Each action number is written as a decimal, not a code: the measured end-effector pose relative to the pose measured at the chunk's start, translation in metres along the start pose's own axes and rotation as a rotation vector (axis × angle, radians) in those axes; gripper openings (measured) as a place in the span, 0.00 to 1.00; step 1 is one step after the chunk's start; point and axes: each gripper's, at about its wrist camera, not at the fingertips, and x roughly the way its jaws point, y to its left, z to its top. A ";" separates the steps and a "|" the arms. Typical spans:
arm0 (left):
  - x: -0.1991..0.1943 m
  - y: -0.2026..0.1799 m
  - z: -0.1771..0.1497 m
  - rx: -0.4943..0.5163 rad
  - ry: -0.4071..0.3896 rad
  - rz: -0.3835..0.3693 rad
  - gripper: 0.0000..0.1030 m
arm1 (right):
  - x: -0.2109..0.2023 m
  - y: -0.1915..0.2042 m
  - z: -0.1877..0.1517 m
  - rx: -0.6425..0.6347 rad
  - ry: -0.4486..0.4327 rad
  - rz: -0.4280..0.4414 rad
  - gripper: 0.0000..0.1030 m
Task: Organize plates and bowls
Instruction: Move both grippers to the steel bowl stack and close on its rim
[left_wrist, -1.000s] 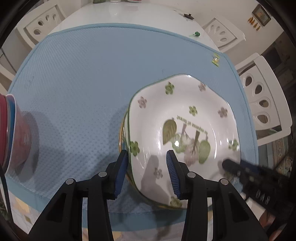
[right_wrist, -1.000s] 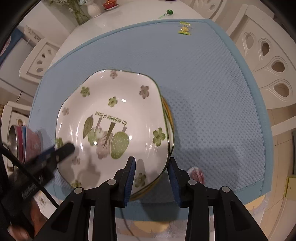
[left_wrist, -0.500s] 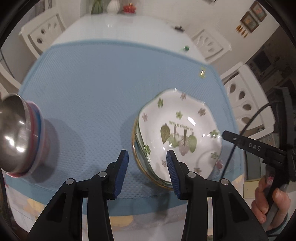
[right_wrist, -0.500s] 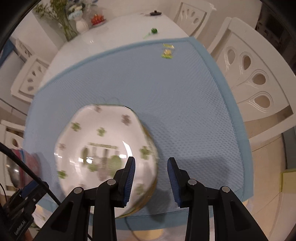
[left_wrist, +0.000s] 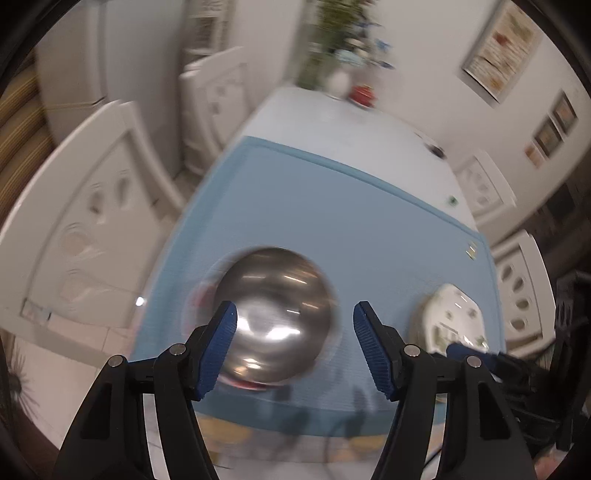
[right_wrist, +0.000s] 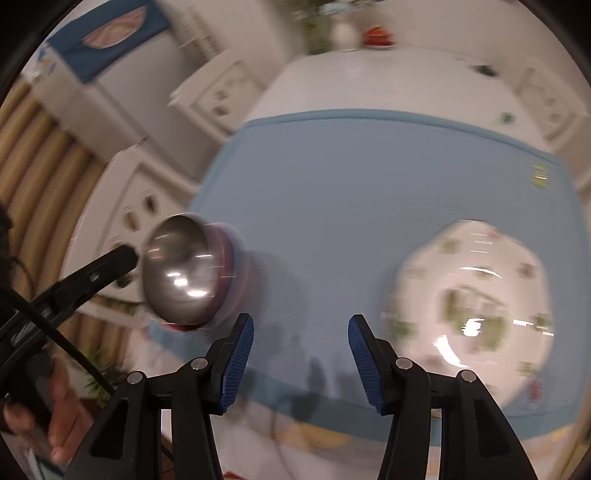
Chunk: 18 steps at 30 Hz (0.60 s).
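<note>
Near mat (left_wrist: 332, 206) edge, blurred steel bowl (left_wrist: 275, 314), seemingly between spread fingers (left_wrist: 218, 341).

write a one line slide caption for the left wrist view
Open left gripper lined up on a steel bowl nested in coloured bowls on the blue mat, floral plate off to the right.

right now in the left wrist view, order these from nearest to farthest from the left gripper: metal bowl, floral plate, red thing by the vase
1. Metal bowl, just ahead of the left gripper, toward its left finger.
2. Floral plate, off to the right on the blue mat.
3. Red thing, at the table's far end.
</note>
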 end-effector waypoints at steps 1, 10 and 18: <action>0.000 0.012 0.002 -0.015 -0.002 0.007 0.62 | 0.009 0.012 0.004 -0.004 0.004 0.026 0.50; 0.034 0.066 0.009 -0.028 0.082 -0.015 0.62 | 0.054 0.064 0.023 -0.010 -0.018 -0.008 0.50; 0.078 0.081 0.017 -0.010 0.171 -0.065 0.62 | 0.087 0.051 0.032 0.058 0.035 -0.076 0.50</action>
